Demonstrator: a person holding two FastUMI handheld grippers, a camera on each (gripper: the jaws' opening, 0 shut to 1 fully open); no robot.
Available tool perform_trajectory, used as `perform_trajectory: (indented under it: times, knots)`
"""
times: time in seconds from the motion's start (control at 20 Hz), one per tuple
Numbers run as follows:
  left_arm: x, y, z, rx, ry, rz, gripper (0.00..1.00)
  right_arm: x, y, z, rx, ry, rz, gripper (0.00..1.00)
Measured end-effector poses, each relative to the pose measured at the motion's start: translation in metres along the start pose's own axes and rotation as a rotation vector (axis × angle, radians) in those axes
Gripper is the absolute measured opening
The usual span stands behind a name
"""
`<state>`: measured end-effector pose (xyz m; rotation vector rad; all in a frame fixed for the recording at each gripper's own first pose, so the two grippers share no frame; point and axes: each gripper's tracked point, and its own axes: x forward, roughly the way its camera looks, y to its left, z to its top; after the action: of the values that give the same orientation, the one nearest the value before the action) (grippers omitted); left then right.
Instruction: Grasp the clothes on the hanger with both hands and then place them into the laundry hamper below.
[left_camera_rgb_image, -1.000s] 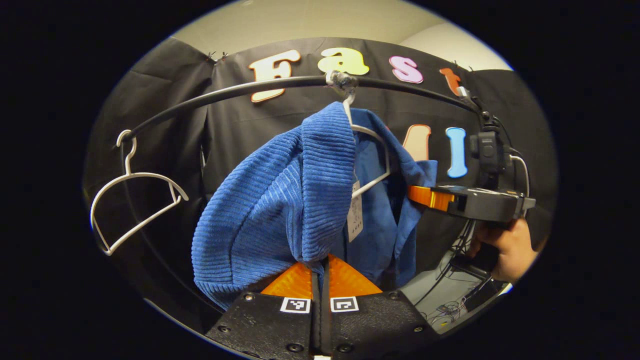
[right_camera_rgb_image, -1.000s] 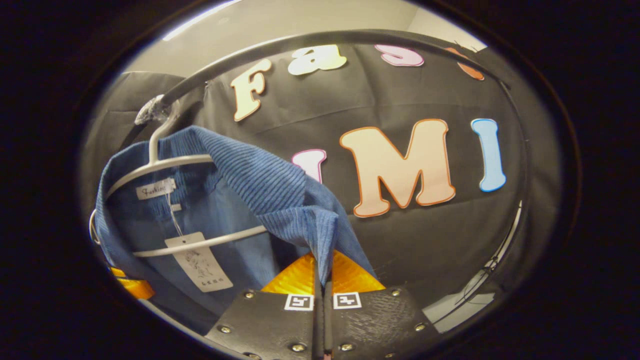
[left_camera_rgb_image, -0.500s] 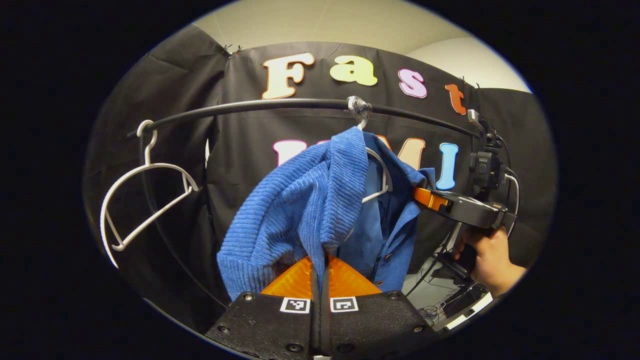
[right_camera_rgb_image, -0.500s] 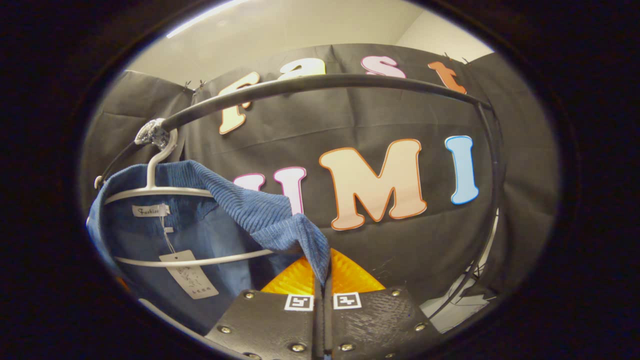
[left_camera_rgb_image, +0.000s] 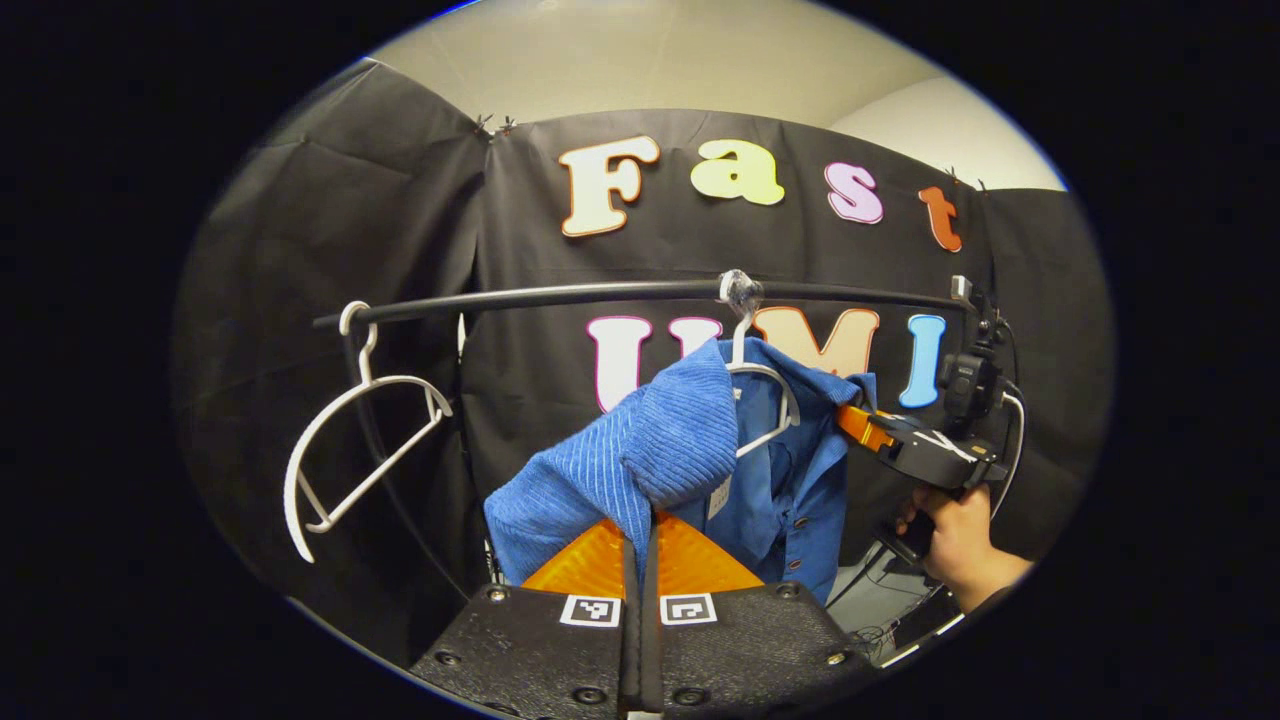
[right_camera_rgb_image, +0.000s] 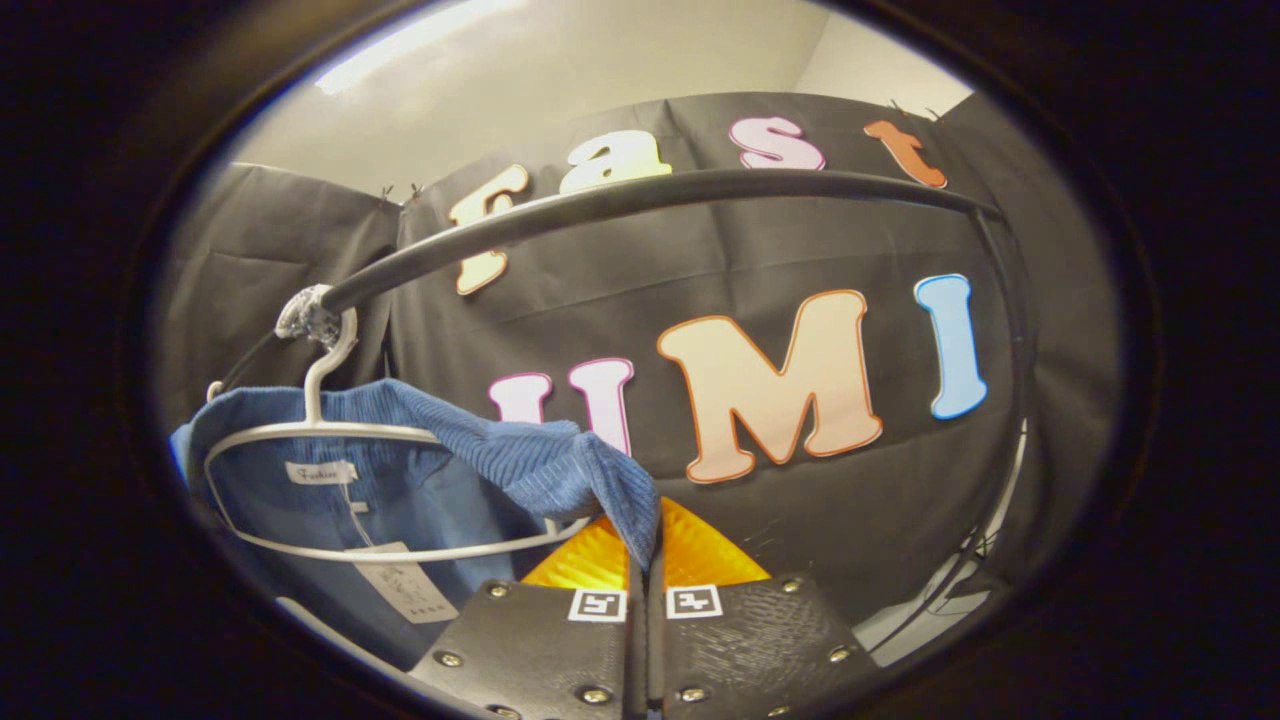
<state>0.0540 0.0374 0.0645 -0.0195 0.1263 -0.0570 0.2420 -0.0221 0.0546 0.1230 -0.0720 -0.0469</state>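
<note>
We have the blue corduroy garment (left_camera_rgb_image: 640, 450) pinched at both shoulders, straight ahead of each tool and off its tips. Our left gripper (left_camera_rgb_image: 640, 545) has its orange fingers pressed together on a fold of the cloth; our right gripper (right_camera_rgb_image: 645, 545) is likewise closed on the other shoulder, and in the left gripper view it reaches in from the far right, a hand (left_camera_rgb_image: 955, 545) beneath it. By our reading the grasp is done; the lift-off and the drop remain. The garment is draped over its white hanger (right_camera_rgb_image: 330, 440), whose hook is taped to the black rail (right_camera_rgb_image: 620, 200) above and ahead of us. The hanger's wire runs inside the collar and may snag the cloth as we pull. An empty white hanger (left_camera_rgb_image: 355, 440) dangles up and left of the left tool, well apart. We cannot see the hamper.
</note>
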Motion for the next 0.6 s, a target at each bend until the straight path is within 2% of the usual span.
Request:
perform_trajectory:
  times: [0.15, 0.3, 0.5, 0.6]
  knots:
    - [-0.005, 0.001, 0.010, -0.014, -0.009, 0.038, 0.00, 0.008, 0.007, -0.003, -0.051, 0.000, 0.040, 0.00]
    - [-0.006, 0.012, 0.023, 0.004, -0.030, 0.076, 0.00, 0.023, 0.002, 0.000, -0.064, -0.017, 0.036, 0.00]
    - [-0.002, 0.028, 0.026, 0.023, -0.002, 0.086, 0.01, 0.056, -0.007, 0.001, -0.031, -0.008, 0.006, 0.00]
    - [-0.001, 0.031, 0.026, 0.014, -0.001, 0.063, 0.01, 0.070, -0.007, 0.003, -0.020, -0.016, 0.008, 0.00]
